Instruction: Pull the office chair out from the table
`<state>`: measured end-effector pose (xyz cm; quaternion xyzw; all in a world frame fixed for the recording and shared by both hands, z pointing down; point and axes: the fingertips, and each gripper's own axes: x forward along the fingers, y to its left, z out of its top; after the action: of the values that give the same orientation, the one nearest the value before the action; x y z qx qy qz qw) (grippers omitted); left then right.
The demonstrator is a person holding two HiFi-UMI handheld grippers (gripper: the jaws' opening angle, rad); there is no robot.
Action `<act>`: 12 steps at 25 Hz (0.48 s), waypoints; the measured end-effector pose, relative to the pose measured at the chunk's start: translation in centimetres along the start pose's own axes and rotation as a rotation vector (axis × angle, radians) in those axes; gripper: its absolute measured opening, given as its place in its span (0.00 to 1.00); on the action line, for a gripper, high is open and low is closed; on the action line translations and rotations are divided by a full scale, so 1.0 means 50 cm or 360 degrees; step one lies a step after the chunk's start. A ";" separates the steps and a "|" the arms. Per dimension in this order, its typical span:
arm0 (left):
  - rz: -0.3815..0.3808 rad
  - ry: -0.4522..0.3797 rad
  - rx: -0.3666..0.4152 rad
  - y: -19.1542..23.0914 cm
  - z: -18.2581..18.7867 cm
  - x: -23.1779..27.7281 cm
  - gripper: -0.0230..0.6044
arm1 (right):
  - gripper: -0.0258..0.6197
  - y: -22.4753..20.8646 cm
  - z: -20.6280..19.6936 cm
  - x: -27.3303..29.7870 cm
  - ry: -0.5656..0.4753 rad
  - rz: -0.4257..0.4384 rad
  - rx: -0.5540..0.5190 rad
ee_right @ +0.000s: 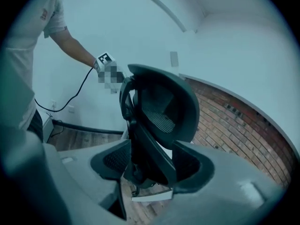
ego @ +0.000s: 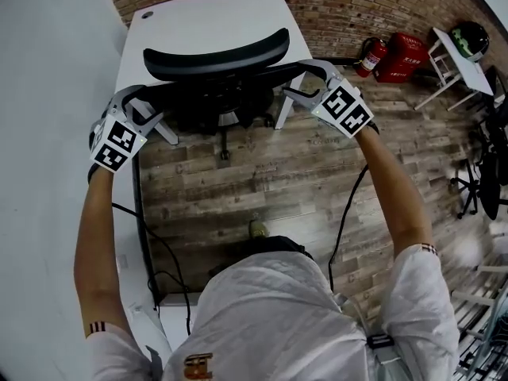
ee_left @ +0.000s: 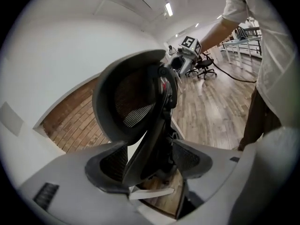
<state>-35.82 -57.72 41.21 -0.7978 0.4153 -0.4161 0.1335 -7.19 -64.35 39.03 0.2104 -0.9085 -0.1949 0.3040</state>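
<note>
Head view: chair (ego: 214, 58) at 12 o'clock, tucked under the table (ego: 198, 14), not yet pulled out. Left gripper (ego: 147, 101) at 10 o'clock and right gripper (ego: 305, 82) at 1 o'clock straddle its back frame, jaws spread, nothing pinched.

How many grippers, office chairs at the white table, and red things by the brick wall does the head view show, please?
Grippers: 2, the left gripper and the right gripper
Chairs: 1, the office chair
Red things: 2, the fire extinguisher and the red box
Total: 5
</note>
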 end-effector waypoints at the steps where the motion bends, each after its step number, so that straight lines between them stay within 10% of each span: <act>1: -0.0011 0.0031 0.0004 0.006 -0.010 0.010 0.51 | 0.45 -0.009 -0.015 0.009 0.0041 0.0009 -0.0020; 12: -0.0205 0.0308 0.0123 0.047 -0.101 0.118 0.57 | 0.50 -0.080 -0.126 0.098 0.0392 0.0221 -0.0252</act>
<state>-39.21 -63.08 46.26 -0.7733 0.3579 -0.5145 0.0964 -5.72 -71.56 44.07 0.1448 -0.8584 -0.2172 0.4416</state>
